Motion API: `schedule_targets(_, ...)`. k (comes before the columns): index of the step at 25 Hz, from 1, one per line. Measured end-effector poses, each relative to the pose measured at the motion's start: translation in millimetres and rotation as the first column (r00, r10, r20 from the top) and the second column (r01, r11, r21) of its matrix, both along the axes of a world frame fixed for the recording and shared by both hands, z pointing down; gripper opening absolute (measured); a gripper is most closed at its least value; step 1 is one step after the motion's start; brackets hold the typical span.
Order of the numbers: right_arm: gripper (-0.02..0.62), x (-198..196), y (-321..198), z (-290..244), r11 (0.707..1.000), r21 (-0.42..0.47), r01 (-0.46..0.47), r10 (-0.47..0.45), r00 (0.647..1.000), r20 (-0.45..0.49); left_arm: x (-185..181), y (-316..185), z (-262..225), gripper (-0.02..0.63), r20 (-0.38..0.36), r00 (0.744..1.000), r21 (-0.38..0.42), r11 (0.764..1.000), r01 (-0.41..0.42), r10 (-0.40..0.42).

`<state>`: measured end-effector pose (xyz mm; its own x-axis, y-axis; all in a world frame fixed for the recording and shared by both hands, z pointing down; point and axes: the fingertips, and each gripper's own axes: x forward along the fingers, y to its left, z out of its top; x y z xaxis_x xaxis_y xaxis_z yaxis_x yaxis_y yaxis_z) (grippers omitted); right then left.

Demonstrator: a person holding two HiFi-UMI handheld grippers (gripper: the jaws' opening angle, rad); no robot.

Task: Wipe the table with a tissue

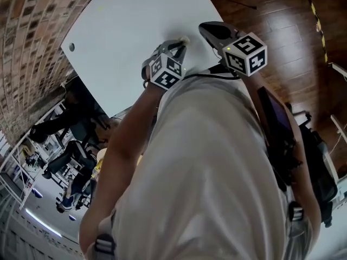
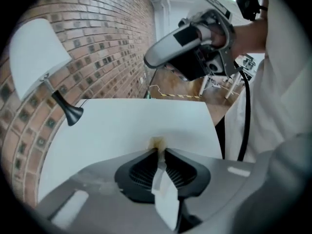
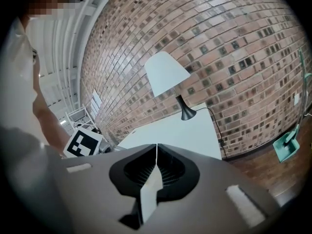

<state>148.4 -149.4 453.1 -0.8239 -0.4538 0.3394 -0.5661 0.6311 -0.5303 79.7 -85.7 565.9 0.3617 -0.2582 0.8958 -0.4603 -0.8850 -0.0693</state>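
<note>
A small crumpled tissue [image 2: 157,142], tinged yellowish, sits pinched at the tip of my left gripper [image 2: 159,151], touching the white table [image 2: 122,126]. In the head view the same left gripper [image 1: 181,42] presses the tissue [image 1: 185,39] down near the table's [image 1: 130,26] right edge. My right gripper [image 1: 204,29] hovers just right of it, past the table edge and above the wooden floor. Its jaws [image 3: 156,146] meet with nothing between them. In the left gripper view the right gripper [image 2: 185,48] hangs above the table's far side.
A lamp with a white shade [image 2: 34,52] and black base [image 2: 73,115] stands on the table against the brick wall [image 3: 234,48]. Its cable [image 3: 217,126] runs off the table edge. Wooden floor [image 1: 282,20] lies to the right. My torso [image 1: 217,177] fills the lower head view.
</note>
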Motion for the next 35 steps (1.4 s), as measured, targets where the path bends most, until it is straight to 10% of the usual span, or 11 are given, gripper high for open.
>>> schedule_targets(4, 0.012, -22, 3, 0, 0.998, -0.004, 0.062, -0.062, 0.998, -0.002, -34, -4, -10, 0.057, -0.089, 0.974, 0.014, 0.978, 0.208, -0.206)
schedule_targets(11, 0.012, -51, 9, 1, 0.991, -0.008, 0.131, -0.131, 0.991, -0.006, -100, -34, -8, 0.058, -0.157, 0.861, -0.034, 0.873, 0.486, -0.485)
schedule_targets(18, 0.012, -39, 10, 6, 0.993, -0.027, 0.112, -0.113, 0.993, -0.02, -80, -78, 13, 0.058, -0.04, 0.964, 0.085, 0.96, 0.265, -0.262)
schedule_targets(22, 0.012, -26, 8, 9, 0.997, -0.038, 0.074, -0.075, 0.997, -0.019, -85, -86, 28, 0.057, 0.049, 0.972, 0.101, 0.969, 0.225, -0.231)
schedule_targets(35, 0.012, -7, -4, 12, 0.998, -0.047, 0.046, -0.046, 0.999, 0.008, -39, -18, 29, 0.054, -0.011, 0.995, -0.049, 0.994, 0.099, -0.1)
